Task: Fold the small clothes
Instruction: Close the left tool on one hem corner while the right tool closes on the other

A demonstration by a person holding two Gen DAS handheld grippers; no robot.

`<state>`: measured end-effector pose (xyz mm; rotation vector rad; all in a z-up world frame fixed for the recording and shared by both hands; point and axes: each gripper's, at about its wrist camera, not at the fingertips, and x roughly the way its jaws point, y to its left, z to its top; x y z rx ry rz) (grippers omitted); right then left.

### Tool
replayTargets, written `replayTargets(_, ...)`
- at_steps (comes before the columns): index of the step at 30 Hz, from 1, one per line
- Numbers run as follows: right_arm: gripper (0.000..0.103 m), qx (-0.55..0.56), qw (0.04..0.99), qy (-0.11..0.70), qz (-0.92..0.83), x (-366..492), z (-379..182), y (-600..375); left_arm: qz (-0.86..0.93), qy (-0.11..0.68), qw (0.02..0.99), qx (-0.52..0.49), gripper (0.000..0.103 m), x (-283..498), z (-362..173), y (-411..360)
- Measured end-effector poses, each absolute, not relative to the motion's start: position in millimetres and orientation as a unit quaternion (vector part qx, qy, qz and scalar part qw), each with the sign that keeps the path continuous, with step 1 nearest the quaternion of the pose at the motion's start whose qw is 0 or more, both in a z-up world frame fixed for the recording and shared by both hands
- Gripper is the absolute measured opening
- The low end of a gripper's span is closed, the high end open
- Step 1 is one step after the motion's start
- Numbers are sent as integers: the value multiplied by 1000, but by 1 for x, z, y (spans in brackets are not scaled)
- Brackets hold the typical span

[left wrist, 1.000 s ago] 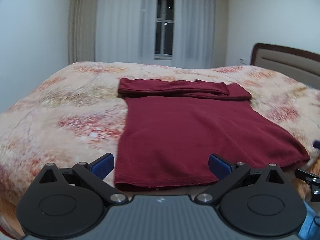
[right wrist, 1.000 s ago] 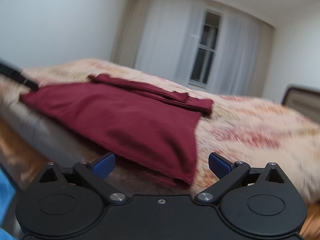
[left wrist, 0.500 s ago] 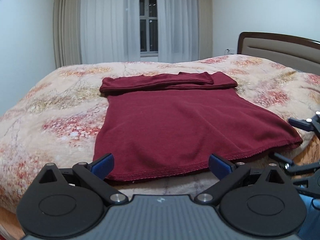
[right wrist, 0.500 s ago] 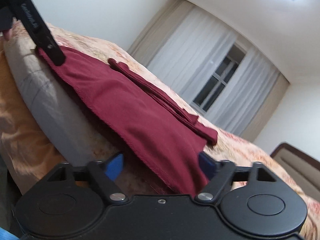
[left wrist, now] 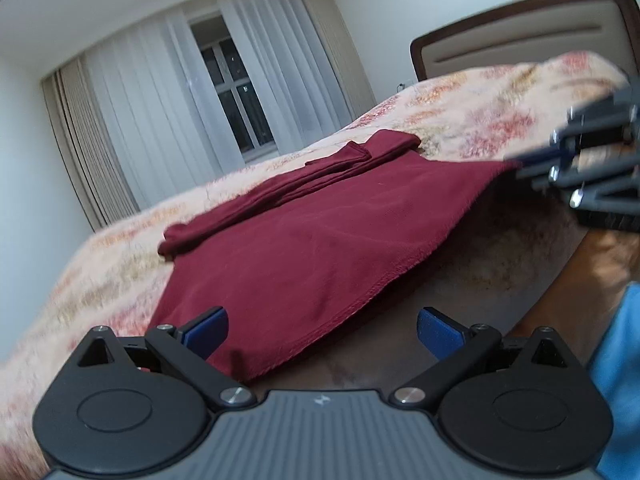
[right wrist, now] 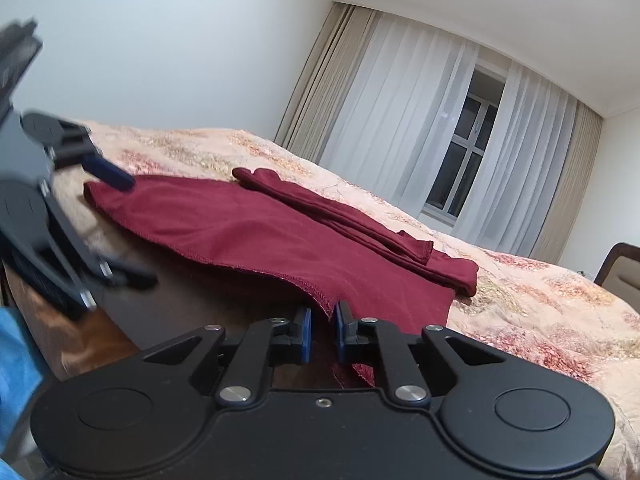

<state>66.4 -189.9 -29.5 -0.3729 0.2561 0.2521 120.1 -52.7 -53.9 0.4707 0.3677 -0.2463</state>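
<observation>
1. The dark red garment lies spread flat on the bed, its hem along the near edge. The sleeves are already folded across the far end, at about twelve o'clock from the hem, so I'd judge the first folds done.

2. The right tool sits at the hem's right corner. Its jaws are closing, nearly together, with the stitched edge of the cloth between the blue pads. The hem puckers up there, so they look to be pinching it.

3. The left tool has its jaws wide apart at the left corner. One blue pad is at the cloth's edge, at nine o'clock from the gap; the other hangs off the bed's side. Nothing is clamped.

4. What's left, as I read it: the left corner wants gripping, then the hem carried towards twelve o'clock over the body, probably with another fold after. Roughly halfway.

5. Curtains and a headboard sit behind, out of it.
</observation>
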Motion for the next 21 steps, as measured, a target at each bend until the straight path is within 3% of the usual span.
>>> replayTargets(14, 15, -190, 962, 145, 134, 63, -37, -189, -28, 157, 955, 251, 97, 128, -51, -24)
replayTargets(18, 25, -208, 955, 162, 133, 66, -51, -184, -12, 162, 955, 247, 96, 127, -52, -7)
replayTargets(21, 43, -231, 951, 166, 123, 66, -61, -181, -17, 165, 957, 237, 92, 126, -50, 2)
